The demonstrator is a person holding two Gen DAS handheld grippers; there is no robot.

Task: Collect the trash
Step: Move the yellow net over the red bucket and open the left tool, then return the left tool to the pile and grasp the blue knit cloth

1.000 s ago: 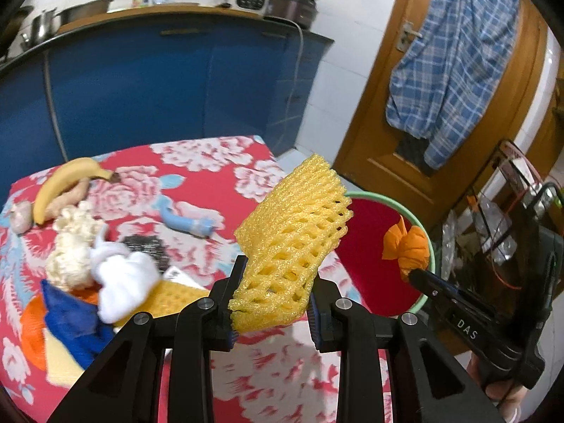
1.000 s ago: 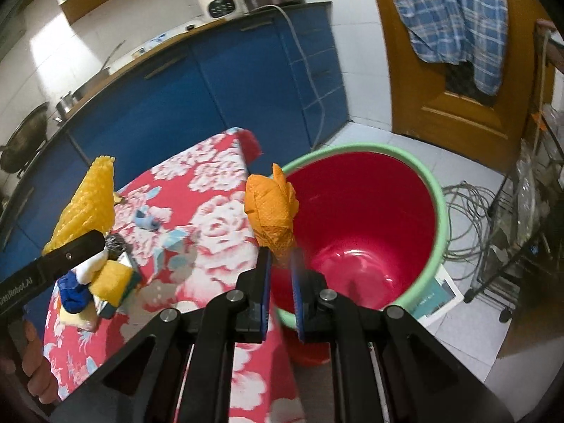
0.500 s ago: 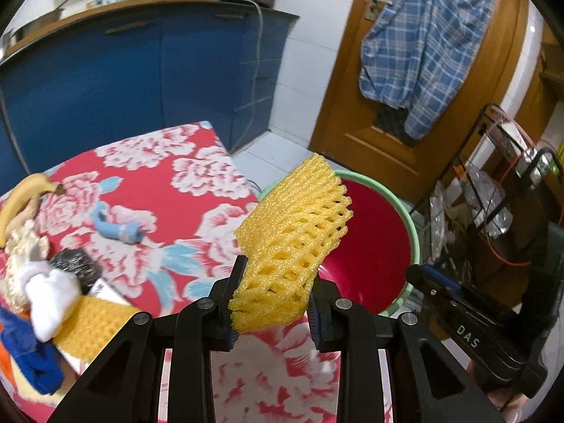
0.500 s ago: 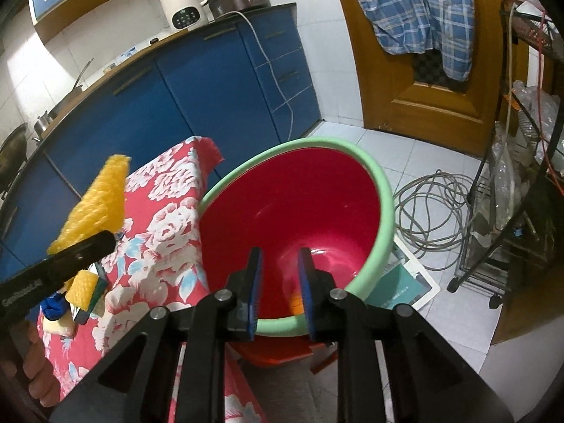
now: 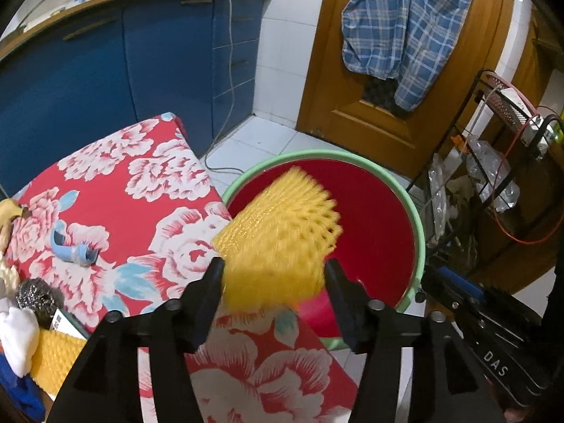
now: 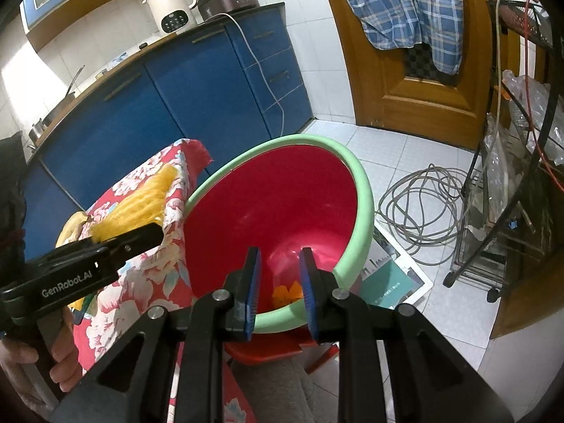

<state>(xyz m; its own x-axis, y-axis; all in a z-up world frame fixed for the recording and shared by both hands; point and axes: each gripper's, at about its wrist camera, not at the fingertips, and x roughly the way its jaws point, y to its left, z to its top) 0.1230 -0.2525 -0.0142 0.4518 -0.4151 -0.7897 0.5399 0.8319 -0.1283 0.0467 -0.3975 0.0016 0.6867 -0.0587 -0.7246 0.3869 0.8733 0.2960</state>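
- Opening: left gripper (image 5: 274,270), jaws spreading apart; the yellow foam net (image 5: 278,232) sits blurred between them, and neither pad visibly presses on it.
- Left gripper pose: tilted downward, fingertips over the near edge of the desk (image 5: 116,183) where it meets the red basin (image 5: 384,225); in the right wrist view a hand (image 6: 53,356) grips its handle at lower left.
- Yellow foam net, position: partly over the flowered cloth of the desk, partly over the basin's green rim and red interior.
- Right gripper (image 6: 278,280): jaws narrowly parted, nothing between the blue pads; it points down into the basin from above its near rim.
- Orange scrap (image 6: 287,290): lying at the bottom of the red basin, seen between the right gripper's fingertips.
- Red basin: stands on the floor, touching the desk's edge.
- Remaining on the desk, left side: blue tube (image 5: 72,248), steel scourer (image 5: 35,296), white wad (image 5: 16,335), second yellow foam piece (image 5: 53,356), banana tip (image 5: 8,208).
- Surroundings: blue cabinets (image 5: 123,67), wooden door (image 5: 405,112) with a plaid shirt (image 5: 402,24) hung on it, wire rack (image 5: 500,162), coiled cable (image 6: 423,208) on the tiled floor.
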